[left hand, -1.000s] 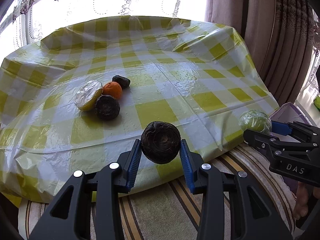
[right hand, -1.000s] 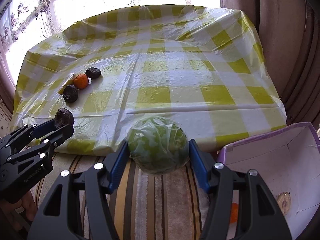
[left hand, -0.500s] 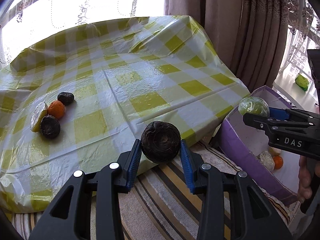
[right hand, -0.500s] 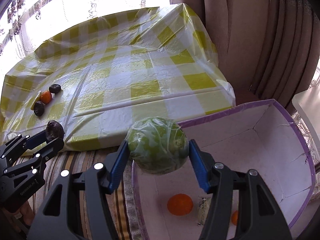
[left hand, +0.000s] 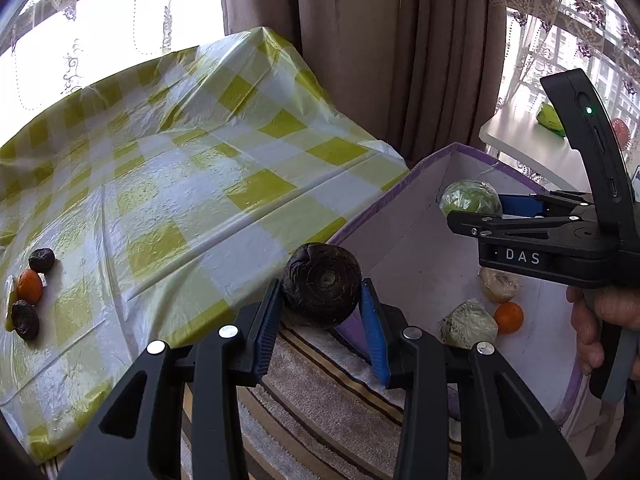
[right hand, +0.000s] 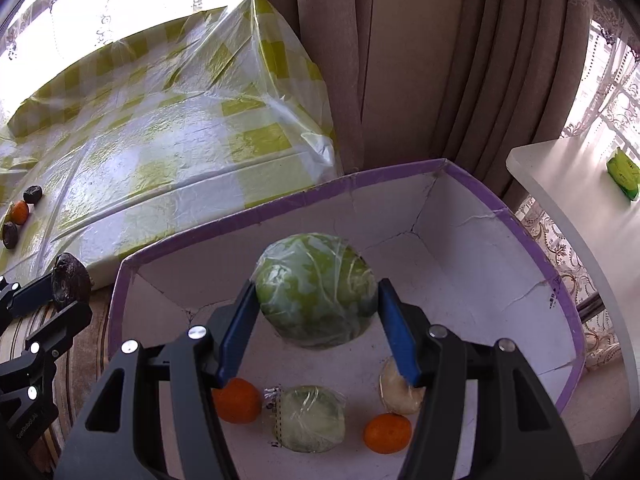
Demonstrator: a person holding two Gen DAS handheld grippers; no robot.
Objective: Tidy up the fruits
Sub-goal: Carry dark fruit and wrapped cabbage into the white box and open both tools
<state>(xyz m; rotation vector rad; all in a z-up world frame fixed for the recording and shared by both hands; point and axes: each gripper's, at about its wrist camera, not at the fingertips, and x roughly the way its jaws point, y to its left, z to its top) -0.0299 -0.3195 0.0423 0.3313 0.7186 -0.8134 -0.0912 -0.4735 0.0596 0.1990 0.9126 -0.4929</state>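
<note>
— At centre of the left wrist view: left gripper [left hand: 322,306], blue fingers [left hand: 267,320] pressed on both sides of a dark wrinkled fruit [left hand: 321,285], held clear above the striped rug [left hand: 304,376], just at the near corner of the purple-rimmed box [left hand: 404,248].

— And at right of that frame?

— Right gripper [left hand: 486,210], seen side-on over the box, fingers clamped on a wrapped green cabbage [left hand: 471,197]; a hand [left hand: 604,320] on its grip at the right edge.

— Same from the right wrist view?

— At centre: right gripper [right hand: 318,312] part open, blue fingers [right hand: 398,336] tight against the cabbage's [right hand: 316,290] flanks, hanging over the box's [right hand: 440,240] white floor. Lower in the frame, on that floor: two oranges [right hand: 237,400], a smaller wrapped pale-green ball [right hand: 310,418] and a wrapped pale-yellow piece [right hand: 398,394] partly behind the right finger.

— On the counter?

— Far left of the left wrist view, on the yellow-checked counter [left hand: 200,184]: two more dark fruits [left hand: 41,260], an orange [left hand: 29,286] between them, and a wrapped yellow item cut off by the edge. Upper right: a white side table [left hand: 532,148] bearing a green object [left hand: 551,119].
</note>
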